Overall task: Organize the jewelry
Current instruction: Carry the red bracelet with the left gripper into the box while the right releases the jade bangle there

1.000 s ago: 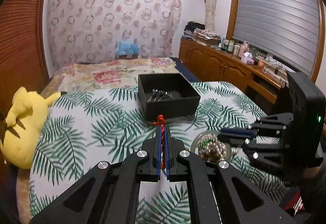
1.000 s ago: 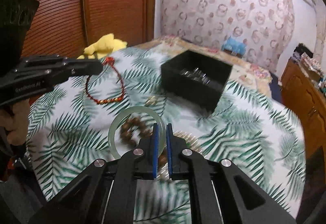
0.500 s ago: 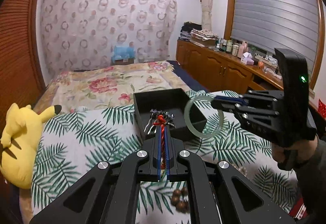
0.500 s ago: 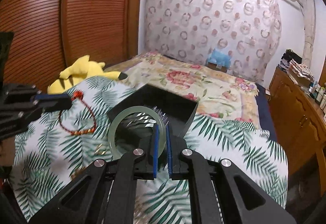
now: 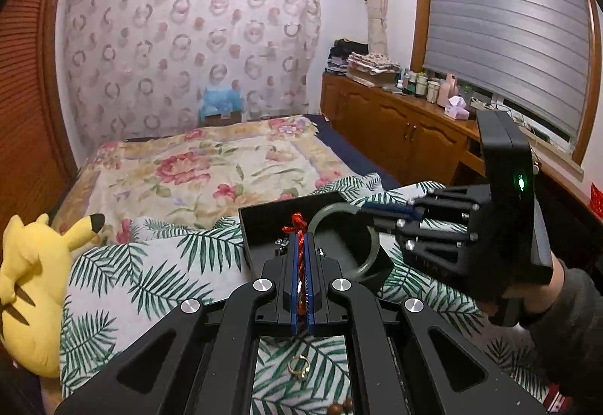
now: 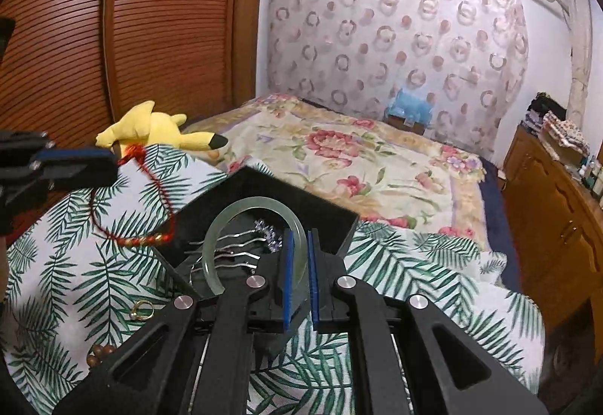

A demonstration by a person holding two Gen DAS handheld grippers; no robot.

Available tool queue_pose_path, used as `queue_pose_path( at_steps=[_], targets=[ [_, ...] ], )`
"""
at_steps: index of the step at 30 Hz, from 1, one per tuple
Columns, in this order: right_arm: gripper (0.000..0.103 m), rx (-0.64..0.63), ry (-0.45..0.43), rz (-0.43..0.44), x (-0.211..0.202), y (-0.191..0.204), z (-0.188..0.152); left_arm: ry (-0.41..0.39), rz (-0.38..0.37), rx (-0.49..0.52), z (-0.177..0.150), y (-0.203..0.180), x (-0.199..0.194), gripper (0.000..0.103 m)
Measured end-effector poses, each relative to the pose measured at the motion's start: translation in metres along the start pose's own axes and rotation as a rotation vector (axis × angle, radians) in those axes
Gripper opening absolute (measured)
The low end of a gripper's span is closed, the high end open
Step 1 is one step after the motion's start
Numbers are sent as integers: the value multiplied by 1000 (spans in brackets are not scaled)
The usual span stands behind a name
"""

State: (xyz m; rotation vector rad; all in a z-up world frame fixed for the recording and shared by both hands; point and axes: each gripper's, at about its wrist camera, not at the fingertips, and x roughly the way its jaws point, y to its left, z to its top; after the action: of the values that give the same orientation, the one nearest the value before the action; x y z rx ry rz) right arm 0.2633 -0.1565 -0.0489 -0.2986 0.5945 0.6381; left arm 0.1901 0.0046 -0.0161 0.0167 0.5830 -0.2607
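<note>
My left gripper (image 5: 300,238) is shut on a red cord bracelet (image 5: 297,222); in the right wrist view the bracelet (image 6: 150,189) hangs from it at the left edge of the black box (image 6: 331,215). My right gripper (image 6: 299,238) is shut on a pale green jade bangle (image 6: 226,219) and holds it over the open box, which has silver hair clips (image 6: 233,249) inside. In the left wrist view the bangle (image 5: 371,253) hangs over the box (image 5: 264,215) beside my right gripper (image 5: 380,209).
The box sits on a palm-leaf cloth (image 5: 150,279) on the bed. A gold ring (image 5: 299,369) and brown wooden beads (image 6: 100,352) lie on the cloth near me. A yellow plush toy (image 5: 34,287) lies at the left. A wooden cabinet (image 5: 407,136) stands at the right.
Both grippers have moved forward to the black box. The jade bangle, lifted from the cloth a second ago, now hangs over the box; the red bracelet now hangs at its edge.
</note>
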Motion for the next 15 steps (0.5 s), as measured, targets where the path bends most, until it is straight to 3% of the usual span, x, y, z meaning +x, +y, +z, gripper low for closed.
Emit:
queue_pose_path(
  at_steps=[15],
  targets=[
    [12,56,15,99,2,-2,-12,49,-4,4,9,4,40,2]
  ],
)
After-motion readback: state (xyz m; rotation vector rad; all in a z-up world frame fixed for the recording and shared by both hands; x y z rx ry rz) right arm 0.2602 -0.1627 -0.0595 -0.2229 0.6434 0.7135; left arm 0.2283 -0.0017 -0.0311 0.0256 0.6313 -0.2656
